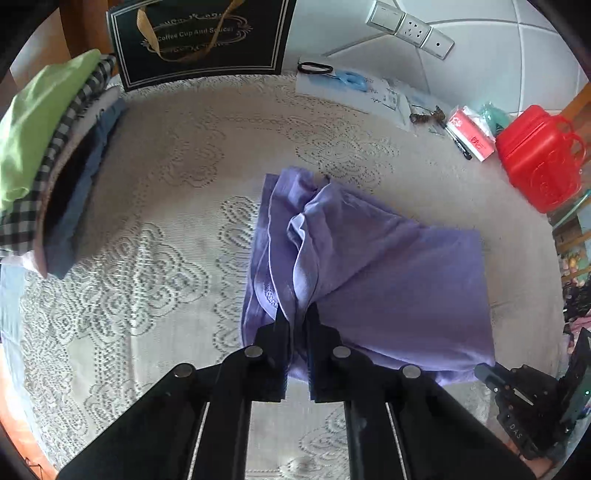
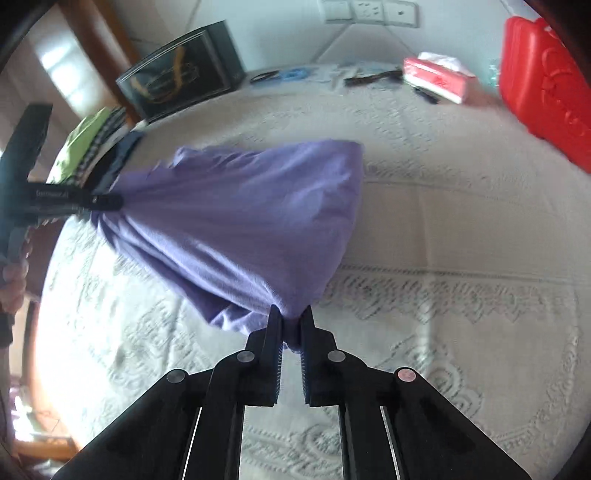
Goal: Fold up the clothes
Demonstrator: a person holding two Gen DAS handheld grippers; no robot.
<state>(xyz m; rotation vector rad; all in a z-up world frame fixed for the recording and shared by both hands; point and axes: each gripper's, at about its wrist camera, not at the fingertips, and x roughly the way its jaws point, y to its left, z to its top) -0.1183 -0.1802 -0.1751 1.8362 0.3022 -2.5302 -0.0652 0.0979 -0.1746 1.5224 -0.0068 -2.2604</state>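
Surface: table (image 1: pixel 177 206) under a white lace cloth; wall with sockets (image 1: pixel 410 29) at the far side
Garment: purple garment (image 1: pixel 388 277) lies right of centre on the table, partly folded, with bunched folds along its left side; in the right wrist view it is drawn taut between the two grippers (image 2: pixel 236 221)
Left gripper: left gripper (image 1: pixel 297 314) points steeply down at the near-left edge of the garment; jaws pressed together, pinching a ridge of purple fabric
Right gripper: right gripper (image 2: pixel 291 317) at the near-right corner of the garment; jaws nearly together, pinching a bunch of fabric that shows between the pads
Stack: pile of folded clothes (image 1: pixel 44 155) at the far left, green on top, then checked, grey and blue; well apart from the garment
Far edge: black gift bag (image 1: pixel 199 37) stands near the wall; scissors (image 1: pixel 332 75) and papers to its right
Far right: tissue pack (image 1: pixel 471 133) just beside a red jug (image 1: pixel 535 155)
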